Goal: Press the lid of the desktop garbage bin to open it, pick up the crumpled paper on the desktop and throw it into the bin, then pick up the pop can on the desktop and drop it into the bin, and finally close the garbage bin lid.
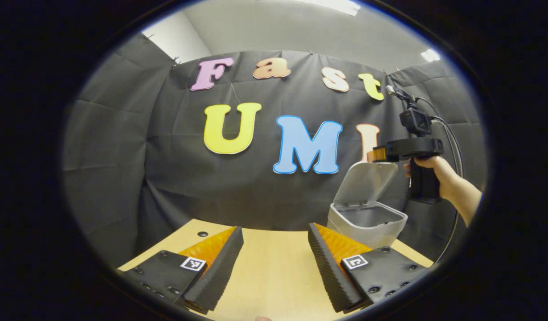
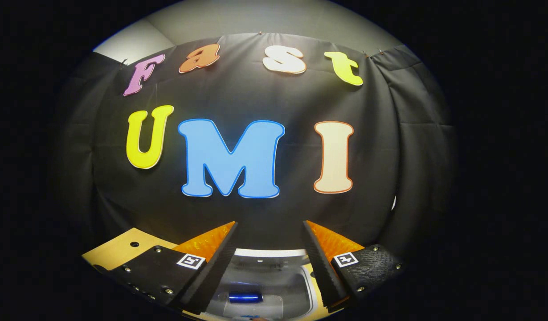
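The white desktop bin (image 1: 367, 221) stands on the wooden table at the right, its lid (image 1: 366, 182) tipped up and back. A hand holds my right gripper (image 1: 376, 154) just above the raised lid. In the right gripper view, the right gripper (image 2: 269, 223) is open and looks down into the bin (image 2: 270, 254). A blue pop can (image 2: 245, 297) lies on its side inside the bin, below the gap between the fingers. My left gripper (image 1: 275, 228) hovers open over bare tabletop, left of the bin, with nothing between its fingers.
The light wooden table (image 1: 274, 267) has a small dark hole (image 1: 202, 233) near its back left edge. The black cloth wall hangs close behind the table and the bin. A cable runs down from the right gripper past the person's forearm (image 1: 465, 200).
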Demonstrator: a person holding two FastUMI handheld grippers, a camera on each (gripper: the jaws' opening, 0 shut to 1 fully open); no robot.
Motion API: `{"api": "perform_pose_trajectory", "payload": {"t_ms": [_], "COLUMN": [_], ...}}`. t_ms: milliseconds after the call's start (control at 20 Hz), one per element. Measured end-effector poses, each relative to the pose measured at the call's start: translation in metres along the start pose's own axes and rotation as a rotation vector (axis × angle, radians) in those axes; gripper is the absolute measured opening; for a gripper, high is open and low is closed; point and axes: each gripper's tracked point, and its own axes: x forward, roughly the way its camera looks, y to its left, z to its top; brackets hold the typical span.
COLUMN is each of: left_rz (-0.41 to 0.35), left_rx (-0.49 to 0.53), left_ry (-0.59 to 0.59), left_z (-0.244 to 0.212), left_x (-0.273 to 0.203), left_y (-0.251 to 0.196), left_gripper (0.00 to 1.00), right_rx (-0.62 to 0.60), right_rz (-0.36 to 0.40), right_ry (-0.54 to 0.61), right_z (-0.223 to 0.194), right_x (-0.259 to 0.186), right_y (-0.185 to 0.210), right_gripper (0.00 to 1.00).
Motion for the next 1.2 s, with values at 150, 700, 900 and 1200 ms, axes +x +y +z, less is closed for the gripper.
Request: {"api": "perform_pose_trajectory", "payload": {"t_ms": [150,700,900,1200], "left_rz": [-0.010,-0.026,-0.035,-0.052], "left_rx": [0.004,0.002,0.010,0.008], "left_ry": [0.002,0.017,0.024,0.031], "left_z": [-0.001,-0.007,-0.010,-0.013], "left_x": [-0.001,-0.003,-0.004,-0.004], "left_y": [-0.004,-0.012,-0.015,-0.022], "left_gripper": [0.96,0.95,0.95,0.95], "right_rx": [0.008,0.062,0.047,0.076], "right_rz": [0.011,0.033,0.023,0.013], "right_ry": [0.026,0.161,0.176,0.197], "right_z": [-0.015,-0.093,-0.111,-0.126], "right_x": [-0.012,-0.040,-0.044,-0.050], "right_y": [0.003,0.015,0.015,0.017], "right_gripper": [0.89,0.90,0.90,0.90]}}
